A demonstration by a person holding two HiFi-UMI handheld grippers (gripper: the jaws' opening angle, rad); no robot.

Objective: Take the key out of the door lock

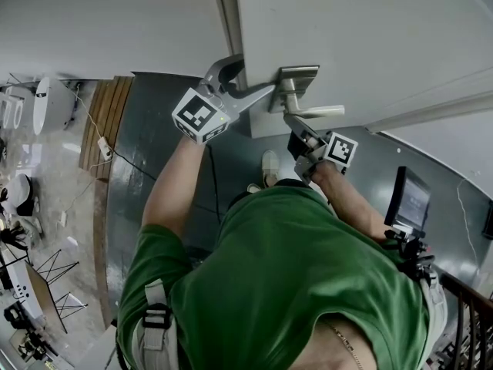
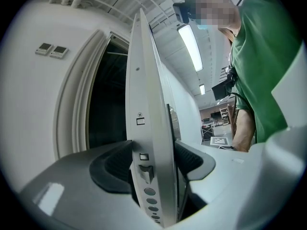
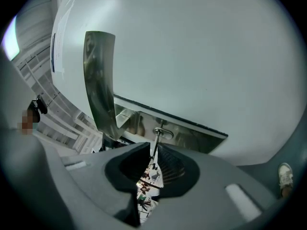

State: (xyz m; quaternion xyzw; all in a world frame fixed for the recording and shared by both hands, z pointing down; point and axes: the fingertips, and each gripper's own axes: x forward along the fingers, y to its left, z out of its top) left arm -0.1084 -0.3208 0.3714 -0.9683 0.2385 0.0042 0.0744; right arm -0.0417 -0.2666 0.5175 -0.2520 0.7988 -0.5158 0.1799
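Observation:
A white door stands ajar, with a metal lever handle on a metal plate. My left gripper straddles the door's edge at latch height, one pad pressed on each face. Under the handle my right gripper points at the lock cylinder. Its pads are shut on the thin key that sticks out of the cylinder. A patterned tag hangs between the jaws below the key. In the head view the right gripper hides the key.
The door frame borders a dark opening left of the door's edge. Below me are a dark grey floor and my shoe. A small screen and a railing stand at the right.

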